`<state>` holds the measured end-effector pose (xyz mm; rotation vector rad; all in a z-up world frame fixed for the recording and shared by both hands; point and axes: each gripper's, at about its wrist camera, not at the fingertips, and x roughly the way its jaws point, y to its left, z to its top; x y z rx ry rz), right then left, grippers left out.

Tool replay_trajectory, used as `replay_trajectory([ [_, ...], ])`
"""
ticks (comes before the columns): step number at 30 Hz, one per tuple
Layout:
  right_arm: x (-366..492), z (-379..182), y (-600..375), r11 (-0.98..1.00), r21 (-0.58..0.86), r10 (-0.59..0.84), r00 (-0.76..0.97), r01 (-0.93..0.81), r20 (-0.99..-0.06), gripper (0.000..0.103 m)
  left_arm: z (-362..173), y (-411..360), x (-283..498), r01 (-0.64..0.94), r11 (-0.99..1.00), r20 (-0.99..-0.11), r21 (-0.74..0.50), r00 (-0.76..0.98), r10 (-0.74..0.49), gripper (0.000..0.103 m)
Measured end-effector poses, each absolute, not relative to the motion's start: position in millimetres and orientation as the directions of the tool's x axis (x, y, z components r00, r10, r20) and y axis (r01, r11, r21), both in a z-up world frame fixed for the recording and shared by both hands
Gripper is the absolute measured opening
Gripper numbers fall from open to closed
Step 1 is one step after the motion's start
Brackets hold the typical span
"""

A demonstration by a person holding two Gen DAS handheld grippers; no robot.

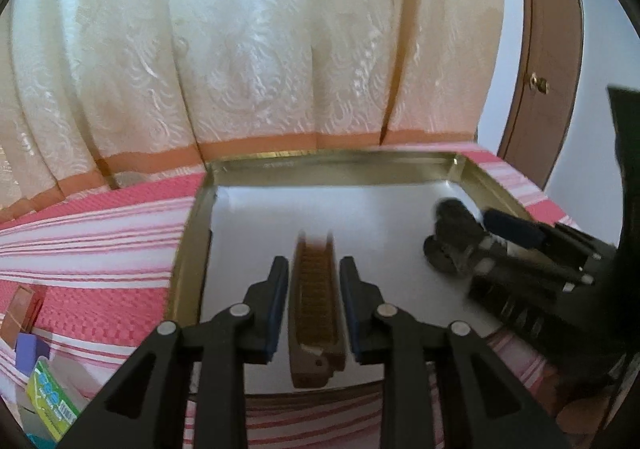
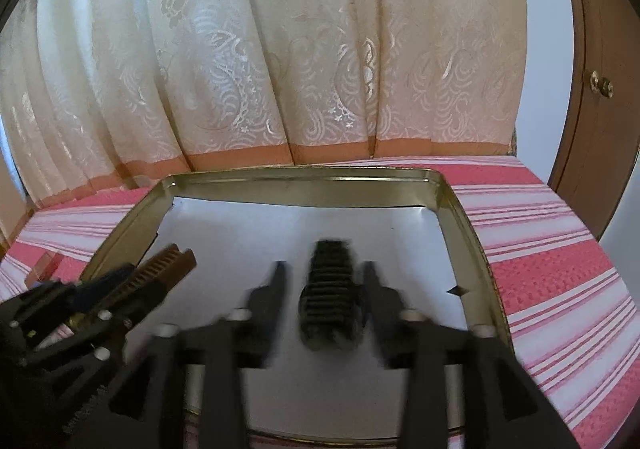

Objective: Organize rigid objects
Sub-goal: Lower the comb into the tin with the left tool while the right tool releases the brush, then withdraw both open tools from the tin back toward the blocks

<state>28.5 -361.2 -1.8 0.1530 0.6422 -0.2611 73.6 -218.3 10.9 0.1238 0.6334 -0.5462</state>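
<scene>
I see the brown comb (image 1: 316,309) lying in the tray (image 1: 192,233) between my left gripper's (image 1: 314,281) parted fingers, untouched. The black ribbed clip (image 2: 328,293) lies between my right gripper's (image 2: 324,281) wider-spread fingers, nearer the tray's right wall.

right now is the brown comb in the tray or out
In. The brown comb lies flat on the metal tray floor, between the open left gripper fingers with gaps either side.
</scene>
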Motion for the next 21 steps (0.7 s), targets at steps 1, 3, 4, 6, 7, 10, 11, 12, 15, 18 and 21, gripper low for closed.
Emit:
replay_trajectory([
  [1,28,0,-357,0.956,0.035,-0.212,0.77,0.29,-0.602,0.079,14,-216,71,0.51,0.858,-0.58,-0.054,0.684,-0.443,0.051],
  [3,23,5,-354,0.952,0.003,-0.251,0.785,0.307,-0.566,0.079,21,-205,63,0.458,0.888,-0.536,-0.04,0.74,-0.406,0.078],
  [4,20,7,-354,0.951,0.001,-0.258,0.793,0.31,-0.551,0.082,25,-199,58,0.442,0.896,-0.505,-0.039,0.765,-0.399,0.094],
  [6,17,10,-358,0.948,0.027,-0.253,0.802,0.317,-0.541,0.086,34,-188,50,0.401,0.915,-0.445,-0.035,0.814,-0.374,0.102],
  [7,16,10,-359,0.947,0.036,-0.25,0.803,0.318,-0.541,0.086,38,-184,48,0.384,0.923,-0.426,-0.035,0.829,-0.361,0.103],
  [10,13,11,-359,0.948,0.05,-0.242,0.814,0.315,-0.527,0.086,40,-172,42,0.362,0.931,-0.416,-0.043,0.841,-0.346,0.103],
  [11,11,11,-359,0.948,0.056,-0.24,0.819,0.313,-0.521,0.086,38,-170,40,0.36,0.932,-0.417,-0.038,0.842,-0.342,0.103],
  [12,9,12,-358,0.949,0.063,-0.235,0.826,0.309,-0.512,0.086,37,-169,39,0.352,0.936,-0.419,-0.025,0.846,-0.329,0.103],
  [15,2,15,-354,0.951,0.071,-0.233,0.847,0.302,-0.478,0.086,36,-166,37,0.333,0.943,-0.414,0.009,0.86,-0.3,0.103],
  [18,-2,16,-351,0.949,0.063,-0.247,0.85,0.31,-0.466,0.086,35,-163,35,0.327,0.945,-0.411,0.012,0.863,-0.293,0.103],
  [21,-6,18,-348,0.943,0.06,-0.267,0.853,0.327,-0.447,0.086,36,-160,29,0.32,0.947,-0.389,0.019,0.875,-0.288,0.103],
])
